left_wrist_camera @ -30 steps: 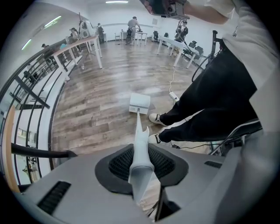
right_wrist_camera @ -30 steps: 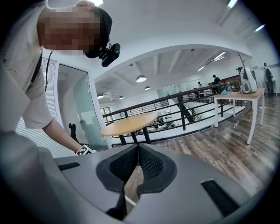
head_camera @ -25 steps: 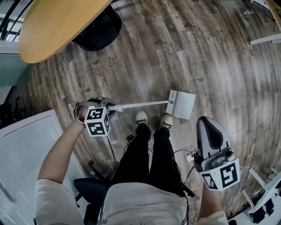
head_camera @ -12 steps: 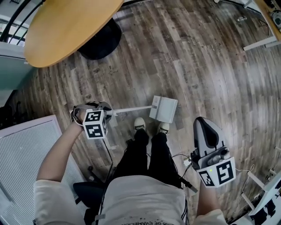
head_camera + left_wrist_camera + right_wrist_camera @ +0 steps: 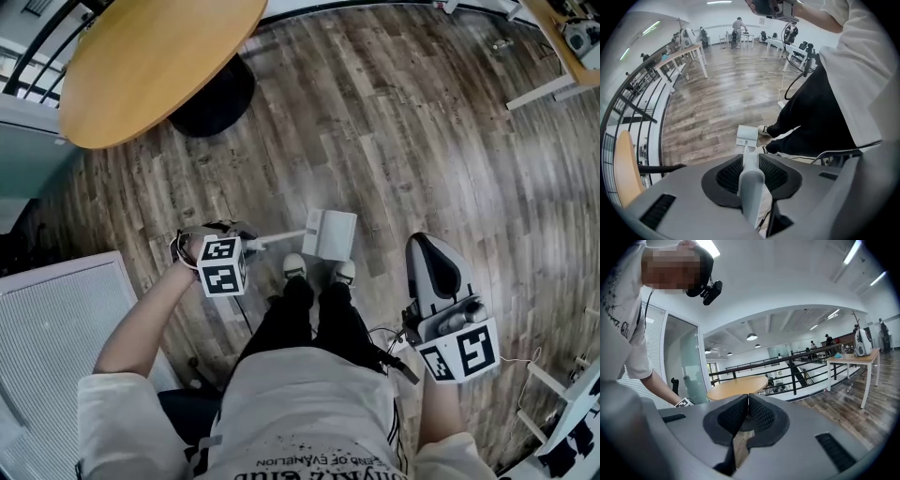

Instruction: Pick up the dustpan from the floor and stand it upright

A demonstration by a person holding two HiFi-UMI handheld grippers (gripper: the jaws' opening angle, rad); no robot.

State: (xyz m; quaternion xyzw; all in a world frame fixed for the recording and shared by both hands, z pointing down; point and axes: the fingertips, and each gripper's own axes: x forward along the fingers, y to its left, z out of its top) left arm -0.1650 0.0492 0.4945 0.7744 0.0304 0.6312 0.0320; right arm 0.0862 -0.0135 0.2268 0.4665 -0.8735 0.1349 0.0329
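Between the padded jaws of the left claw (image 5: 751, 161) runs the pale grey handle (image 5: 751, 187) of the dustpan (image 5: 330, 233). The pads press on it from both sides, so this claw is clamped on the handle near its upper end. From the jaws the handle leads away and steeply down to the white pan (image 5: 746, 136), which lies well beyond the jaw tips, just beside the person's white shoes (image 5: 294, 265). Whether the pan's edge touches the wooden floor (image 5: 422, 141) cannot be told. The right claw (image 5: 429, 248) is well apart from the dustpan, on the far side of the person's dark trouser legs (image 5: 309, 314), with its jaws together and nothing between them. Ahead of its tips stands a round wooden table (image 5: 738, 386), with a black railing (image 5: 797, 363) behind it. Just outside the left claw, towards the person's left, stands a white slatted panel (image 5: 56, 328).
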